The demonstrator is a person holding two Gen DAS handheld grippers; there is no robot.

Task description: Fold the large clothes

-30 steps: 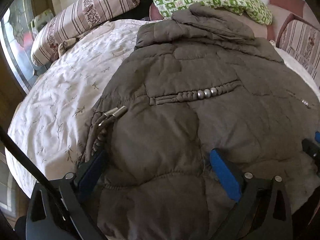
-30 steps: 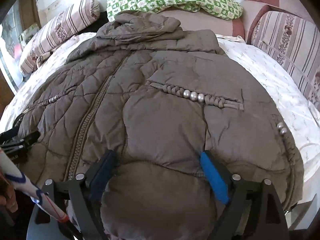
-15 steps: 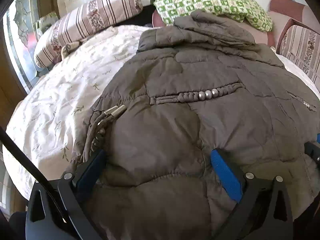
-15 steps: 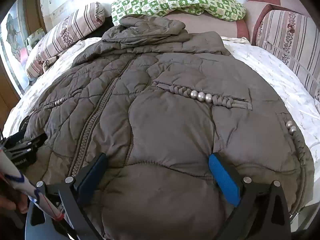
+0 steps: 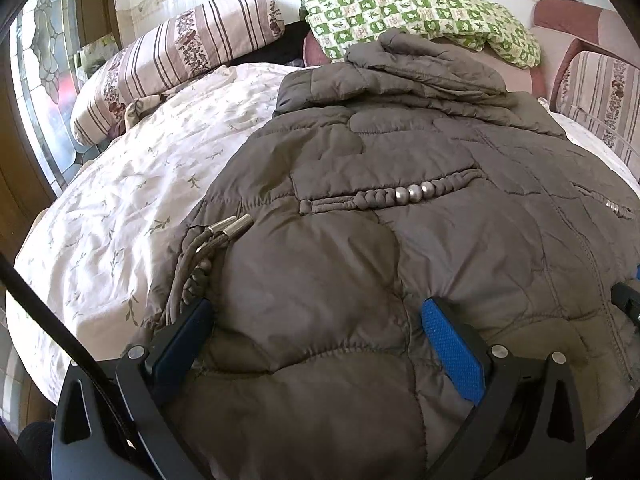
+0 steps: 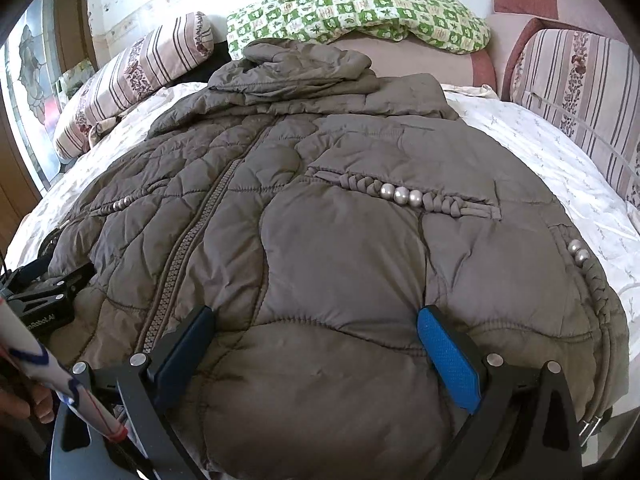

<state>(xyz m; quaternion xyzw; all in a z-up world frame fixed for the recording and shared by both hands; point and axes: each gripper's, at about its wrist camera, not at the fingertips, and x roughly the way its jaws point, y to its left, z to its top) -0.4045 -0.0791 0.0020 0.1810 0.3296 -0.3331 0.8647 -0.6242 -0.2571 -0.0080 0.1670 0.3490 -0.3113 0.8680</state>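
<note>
Each black angular-framed gripper [image 5: 316,316] [image 6: 314,320] carries blue textured finger pads [image 5: 452,350] and round silver screws [image 6: 494,359]. A black cable [image 5: 60,332] crosses the left view.

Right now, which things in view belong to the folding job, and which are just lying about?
Part of the job:
- brown quilted coat, spread flat on the bed
- left tool, open, fingers astride the coat's hem
- right tool, open, likewise at the hem

Just lying about:
- floral bedsheet
- striped bolster
- green checked pillow
- striped cushion
</note>
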